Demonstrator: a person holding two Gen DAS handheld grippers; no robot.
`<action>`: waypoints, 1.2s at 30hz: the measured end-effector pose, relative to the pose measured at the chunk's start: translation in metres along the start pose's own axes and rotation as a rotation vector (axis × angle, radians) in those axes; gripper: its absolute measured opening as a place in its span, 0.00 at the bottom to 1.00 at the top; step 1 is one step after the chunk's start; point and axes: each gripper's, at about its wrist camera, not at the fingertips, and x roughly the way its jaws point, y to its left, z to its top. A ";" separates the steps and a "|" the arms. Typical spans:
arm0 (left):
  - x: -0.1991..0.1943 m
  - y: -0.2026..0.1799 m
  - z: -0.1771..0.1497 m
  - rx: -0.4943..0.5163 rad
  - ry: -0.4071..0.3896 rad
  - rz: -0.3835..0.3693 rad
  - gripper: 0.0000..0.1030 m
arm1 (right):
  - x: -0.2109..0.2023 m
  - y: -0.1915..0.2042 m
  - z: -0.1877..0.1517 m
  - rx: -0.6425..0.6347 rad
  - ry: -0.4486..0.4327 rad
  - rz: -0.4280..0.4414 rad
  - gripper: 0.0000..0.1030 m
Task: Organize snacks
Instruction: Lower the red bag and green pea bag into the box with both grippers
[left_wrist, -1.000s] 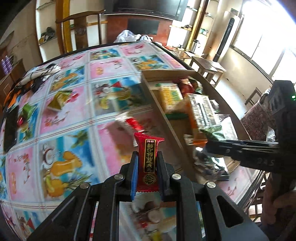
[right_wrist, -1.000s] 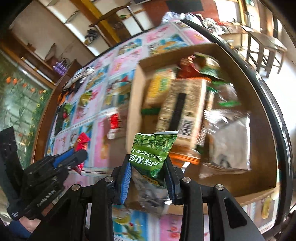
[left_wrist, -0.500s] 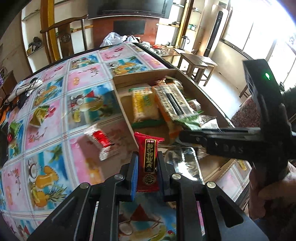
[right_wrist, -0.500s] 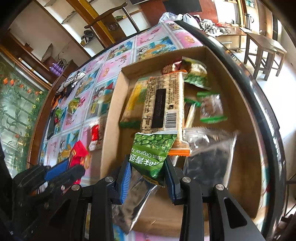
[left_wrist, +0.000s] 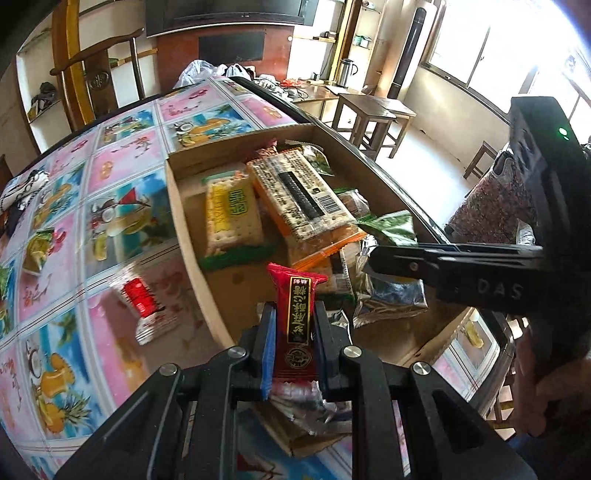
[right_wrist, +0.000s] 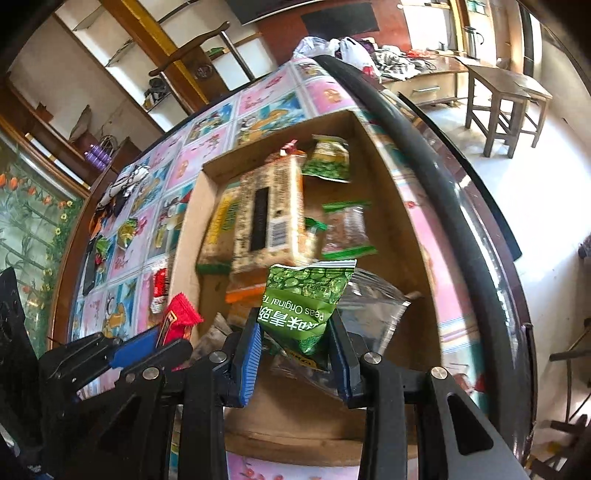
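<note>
Sorting so far: the box on the bench already holds several snacks: a yellow cracker pack, a long biscuit pack lying partly over it, green pea bags at the far end, a nut bag and clear and foil bags near the front.
Snacks in hand: two, a red candy and a green pea bag; neither is in the box yet, by my reading.
Snacks left out: a red-and-white packet lies on the bench just beside the box's left wall; a few small packets lie well apart at the bench's far left. These look like the work still to do.
Progress: past the middle, I judge, with two drops pending and a handful of pickups after.
Left tongs: narrow, pads pressed on the red candy, which stands upright between them over the box's near left corner.
Right tongs: partly closed, clamping the pea bag by its lower half; the bag's top flares out above the fingers, over the box's front part and a clear bag.
Pose: both tongs point steeply down and forward, side by side, the right one reaching across in front of the left. A hand grips the right handle at the lower right.
</note>
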 end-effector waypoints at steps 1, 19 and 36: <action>0.003 0.000 0.000 0.001 0.005 0.000 0.17 | -0.001 -0.004 -0.001 0.008 0.000 -0.003 0.35; 0.026 -0.001 0.004 0.009 0.033 0.007 0.17 | 0.000 -0.001 -0.015 -0.017 0.020 -0.013 0.35; 0.025 -0.010 0.003 0.080 0.006 0.062 0.17 | 0.004 0.005 -0.013 -0.035 0.021 -0.025 0.36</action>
